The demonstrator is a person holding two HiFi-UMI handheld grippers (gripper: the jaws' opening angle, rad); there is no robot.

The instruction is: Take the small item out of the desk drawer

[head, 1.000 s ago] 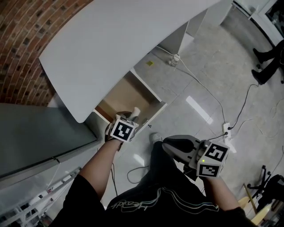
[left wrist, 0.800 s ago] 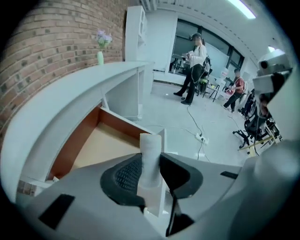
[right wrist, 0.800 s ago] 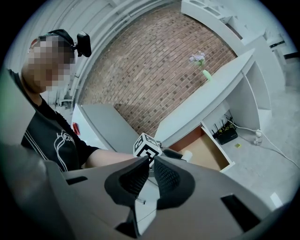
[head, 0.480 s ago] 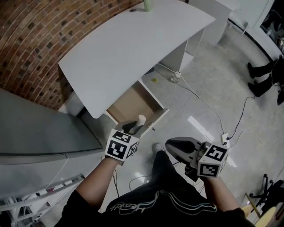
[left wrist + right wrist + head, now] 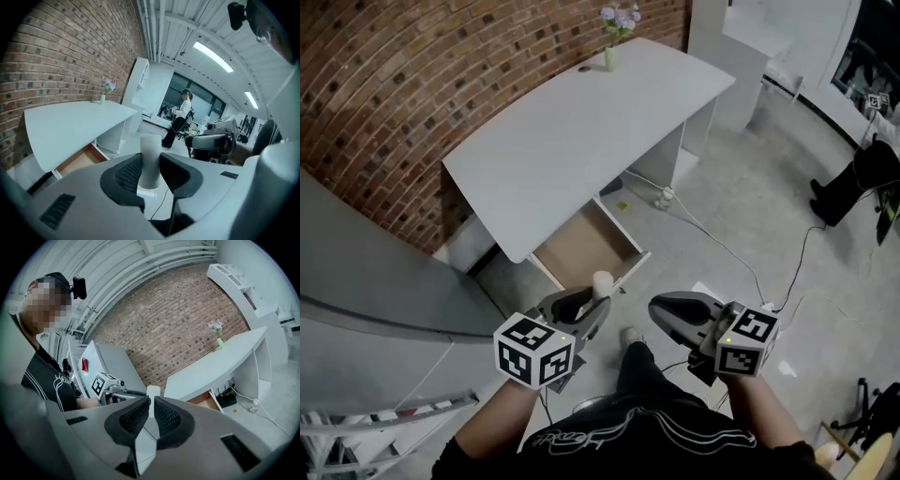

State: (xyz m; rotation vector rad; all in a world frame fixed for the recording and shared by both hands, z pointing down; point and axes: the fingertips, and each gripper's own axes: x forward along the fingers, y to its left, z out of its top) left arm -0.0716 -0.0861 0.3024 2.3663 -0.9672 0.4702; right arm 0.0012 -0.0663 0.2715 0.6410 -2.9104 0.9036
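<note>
There are two claws, one in each hand. The left claw [image 5: 151,182] is spread about as wide as the one small item [image 5: 151,157], a white round stick. Both pads press on its lower part, one from each side. The item stands upright, and its top rises above the claw's tips. In the head view the left claw [image 5: 589,302] holds the item [image 5: 602,281] in the air, outside the drawer and just in front of its front edge.

The right claw [image 5: 151,414] is pressed almost together. Only a thin slit shows between its pads, and nothing is in it. In the head view the right claw [image 5: 667,314] is beside the left one, near it but apart.

There is one drawer [image 5: 581,246]. It is pulled out from under the one white table [image 5: 581,131], and its wooden bottom is bare. One small vase with flowers [image 5: 613,42] stands at the far end of the table, near the brick wall [image 5: 403,84].
</note>
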